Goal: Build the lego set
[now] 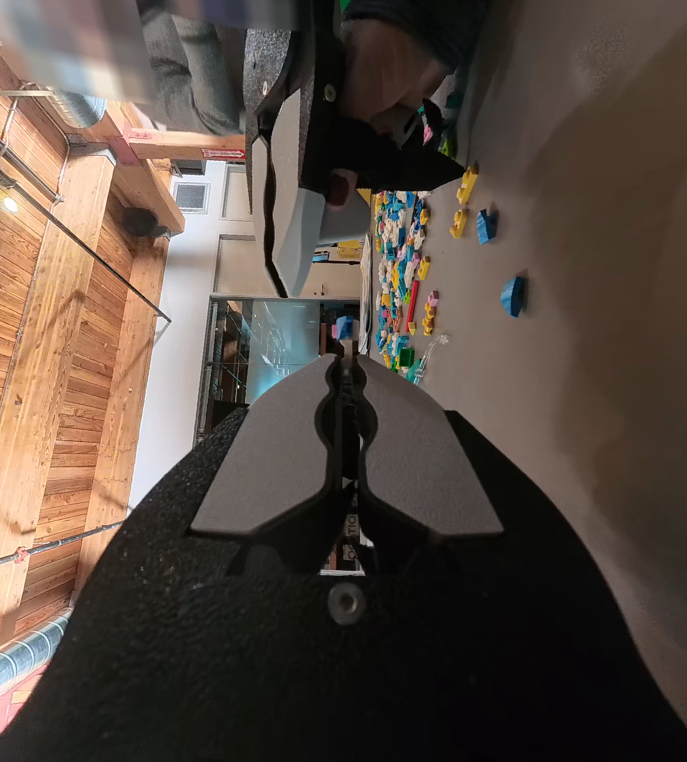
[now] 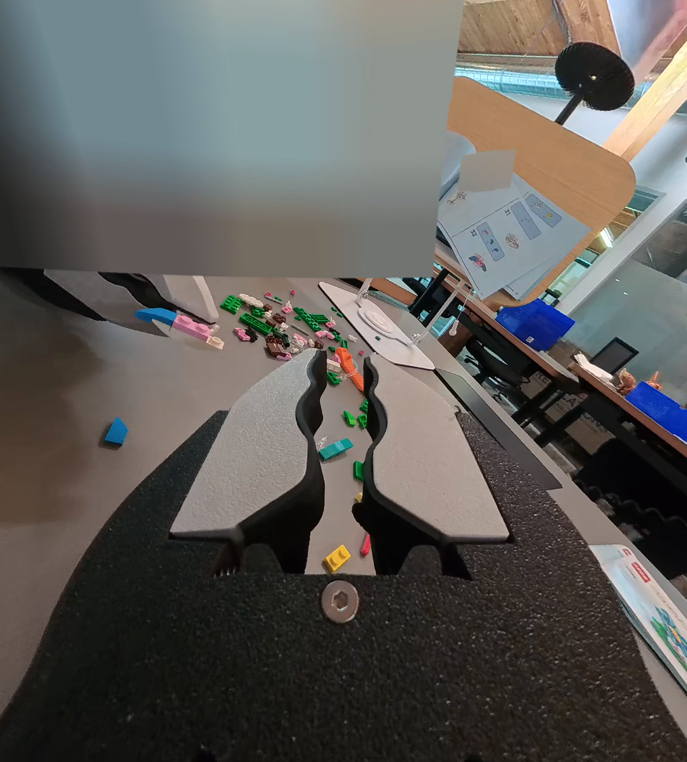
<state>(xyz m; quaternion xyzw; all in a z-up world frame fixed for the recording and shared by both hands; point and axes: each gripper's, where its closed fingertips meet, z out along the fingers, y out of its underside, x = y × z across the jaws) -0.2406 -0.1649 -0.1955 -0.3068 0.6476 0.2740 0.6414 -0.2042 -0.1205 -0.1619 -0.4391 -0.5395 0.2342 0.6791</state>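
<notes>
My left gripper (image 1: 347, 358) is shut on a small lego assembly (image 1: 345, 326) of blue, pink and cream pieces and holds it above the grey table (image 1: 581, 371). The same assembly (image 2: 185, 323) shows at the left of the right wrist view, sticking out of the left gripper. My right gripper (image 2: 344, 358) is open and empty, low over the table. Between its fingers lie a teal piece (image 2: 335, 449), a yellow plate (image 2: 337, 557) and an orange brick separator (image 2: 350, 367). A blue curved piece (image 2: 115, 432) lies alone to its left.
A spread of loose bricks (image 1: 395, 280) covers the table, with blue curved pieces (image 1: 513, 297) and yellow ones (image 1: 467, 181) apart from it. Green, brown and pink pieces (image 2: 276, 325) lie ahead. An instruction booklet (image 2: 511, 231) stands on a white stand (image 2: 375, 325). The table edge (image 2: 498, 433) runs along the right. Left tips to right tips: about 7 centimetres.
</notes>
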